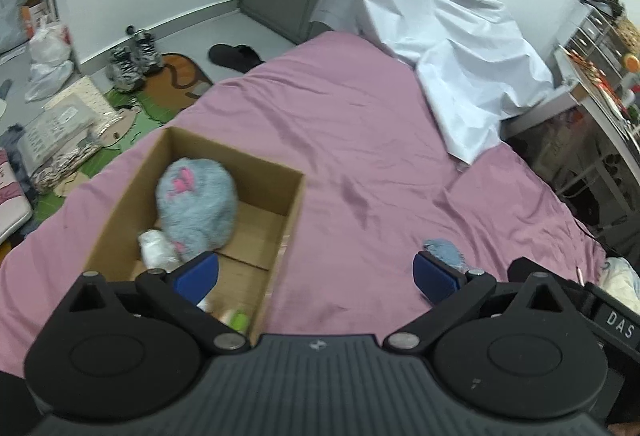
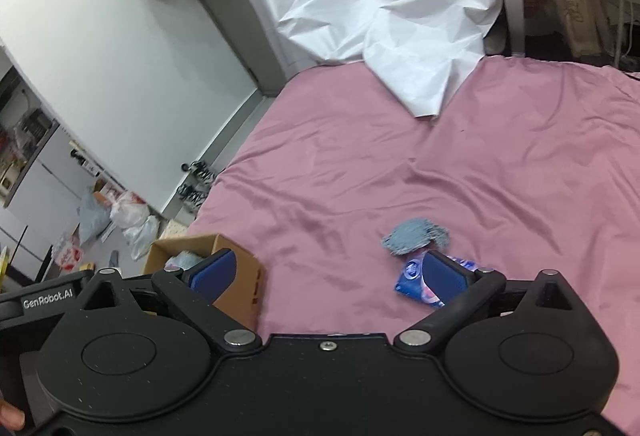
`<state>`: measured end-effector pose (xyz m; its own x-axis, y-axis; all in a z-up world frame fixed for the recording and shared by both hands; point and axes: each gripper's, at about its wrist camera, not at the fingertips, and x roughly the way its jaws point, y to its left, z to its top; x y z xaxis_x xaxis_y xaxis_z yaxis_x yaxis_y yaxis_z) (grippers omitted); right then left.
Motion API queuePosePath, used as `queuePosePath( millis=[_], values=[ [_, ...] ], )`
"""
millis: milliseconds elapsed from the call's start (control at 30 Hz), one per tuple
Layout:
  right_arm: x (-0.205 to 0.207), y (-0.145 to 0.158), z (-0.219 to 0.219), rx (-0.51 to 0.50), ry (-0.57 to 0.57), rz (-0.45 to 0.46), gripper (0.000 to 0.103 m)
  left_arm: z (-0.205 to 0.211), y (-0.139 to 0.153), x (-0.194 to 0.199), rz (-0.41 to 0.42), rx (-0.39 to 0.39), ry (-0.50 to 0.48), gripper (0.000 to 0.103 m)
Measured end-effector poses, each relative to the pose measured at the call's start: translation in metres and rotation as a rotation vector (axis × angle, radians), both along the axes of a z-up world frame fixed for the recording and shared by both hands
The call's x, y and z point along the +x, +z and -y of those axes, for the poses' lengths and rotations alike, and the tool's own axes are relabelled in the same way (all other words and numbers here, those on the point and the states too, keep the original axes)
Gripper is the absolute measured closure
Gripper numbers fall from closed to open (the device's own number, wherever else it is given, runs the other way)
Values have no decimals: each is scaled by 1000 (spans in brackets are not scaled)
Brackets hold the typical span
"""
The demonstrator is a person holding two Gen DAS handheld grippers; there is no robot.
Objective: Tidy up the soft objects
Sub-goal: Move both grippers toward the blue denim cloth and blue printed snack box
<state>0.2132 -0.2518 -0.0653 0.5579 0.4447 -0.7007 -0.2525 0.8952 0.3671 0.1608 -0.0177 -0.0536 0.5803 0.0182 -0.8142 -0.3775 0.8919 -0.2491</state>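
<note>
An open cardboard box (image 1: 294, 195) sits on the pink bed sheet (image 1: 360, 139). Inside it lie a fluffy grey-blue plush with pink marks (image 1: 196, 203), a small white soft item (image 1: 154, 250) and a green item (image 1: 240, 318). My left gripper (image 1: 316, 274) is open and empty, over the box's right side. A small blue knitted cloth (image 2: 416, 236) lies on the sheet beside a blue packet (image 2: 412, 282); the cloth also shows in the left wrist view (image 1: 444, 252). My right gripper (image 2: 330, 276) is open and empty, just before them. The box (image 2: 236, 290) lies at its left.
A crumpled white sheet (image 1: 452, 47) covers the bed's far end. A desk with clutter (image 1: 600, 87) stands to the right. Shoes (image 1: 132, 63), bags (image 1: 48, 51) and a mat (image 1: 176, 75) lie on the floor left of the bed.
</note>
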Motion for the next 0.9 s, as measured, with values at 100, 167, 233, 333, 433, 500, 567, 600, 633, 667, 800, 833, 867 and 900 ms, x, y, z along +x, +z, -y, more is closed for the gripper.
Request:
queuePosePath(
  millis=[100, 167, 233, 333, 433, 500, 567, 600, 633, 667, 800, 833, 867, 900],
  values=[
    [7, -1, 15, 25, -42, -16, 3, 8, -1, 8, 1, -9, -11, 0],
    [12, -5, 26, 45, -78, -38, 3, 13, -4, 14, -5, -32, -19, 0],
    [16, -8, 35, 59, -106, -55, 3, 17, -6, 20, -19, -36, -27, 0],
    [19, -14, 44, 77, -138, -76, 3, 26, -12, 28, -47, -42, -41, 0],
    [22, -19, 52, 108, -168, -100, 3, 34, -18, 35, -63, -34, -52, 0],
    [25, -24, 58, 133, -200, -124, 3, 40, -21, 40, -70, -32, -68, 0],
    [27, -29, 63, 146, -226, -145, 4, 47, -26, 47, -71, -33, -75, 0],
    [28, -33, 65, 156, -236, -157, 4, 50, -28, 50, -72, -34, -74, 0],
    [29, -35, 66, 163, -244, -168, 6, 52, -30, 53, -72, -37, -74, 0],
    [30, -40, 68, 171, -256, -184, 8, 54, -33, 56, -74, -43, -76, 1],
    [36, -60, 72, 205, -301, -263, 19, 65, -42, 69, -69, -57, -94, 1],
    [37, -65, 74, 217, -314, -280, 22, 68, -46, 72, -72, -61, -99, 1],
    [37, -68, 75, 224, -324, -292, 24, 71, -50, 77, -77, -69, -103, 1],
    [37, -71, 76, 228, -337, -303, 25, 73, -53, 80, -81, -79, -105, 1]
  ],
)
